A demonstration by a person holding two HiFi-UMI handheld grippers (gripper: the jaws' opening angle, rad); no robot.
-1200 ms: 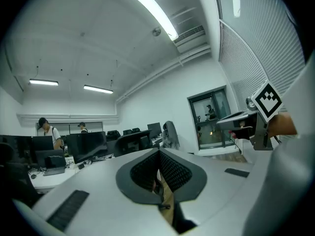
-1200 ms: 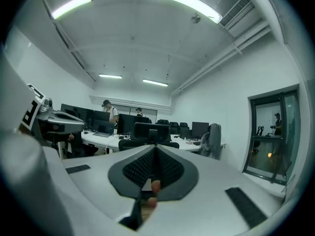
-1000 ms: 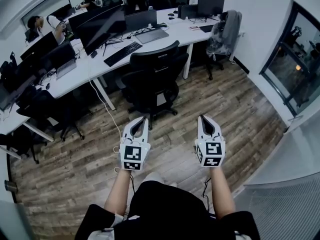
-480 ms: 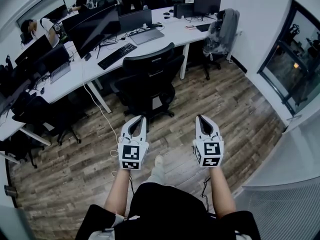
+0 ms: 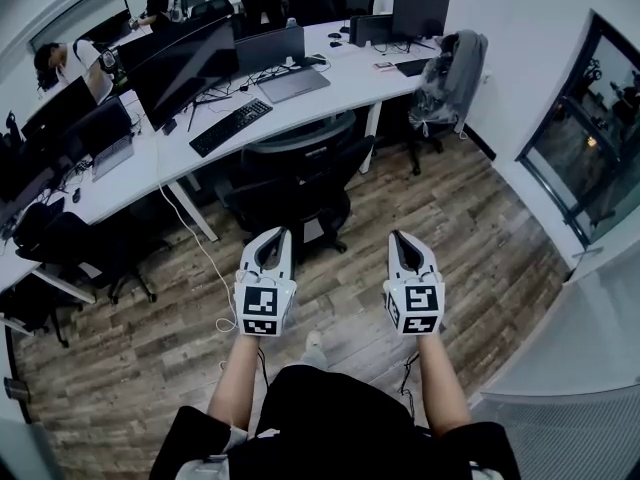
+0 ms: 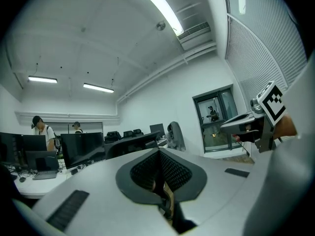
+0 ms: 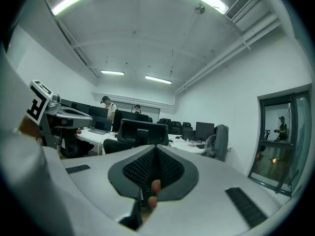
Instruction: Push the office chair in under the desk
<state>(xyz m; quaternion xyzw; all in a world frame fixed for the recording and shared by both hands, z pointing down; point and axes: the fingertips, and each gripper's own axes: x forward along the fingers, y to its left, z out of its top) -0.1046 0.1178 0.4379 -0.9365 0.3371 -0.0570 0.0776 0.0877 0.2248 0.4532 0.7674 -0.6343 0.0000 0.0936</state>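
Two people (image 5: 62, 65) are at the far left behind the long white counter (image 5: 345, 78), one near its left end and one further back. On the counter's middle stretch, two large dark monitors (image 5: 190, 60) stand side by side. In front of them lie one black keyboard (image 5: 230, 126) and one closed grey laptop (image 5: 292, 83). One white cable (image 5: 203, 230) hangs from the counter edge down to the wooden plank floor (image 5: 480, 228).

Two tools show at the bottom of the head view, each held by one bare forearm. The left tool (image 5: 277, 236) has its jaws pressed together with nothing between them. The right tool (image 5: 400, 238) is closed in the same way and also empty. Both point at one office chair (image 5: 295, 173), which stands just ahead of them and apart from their tips.

The office chair is all black, with a tall backrest, a separate headrest on a central post, an armrest on each side, and a star base on casters. It faces the counter below the keyboard and laptop. Its seat reaches under the top and the top of its backrest is close to the front edge. I cannot tell whether the backrest touches the edge.

Further right, at the counter's end, is one second chair (image 5: 448, 68) with a grey garment draped over its back. Beyond it, one dark-framed glass door (image 5: 590, 138) is set in the right wall.
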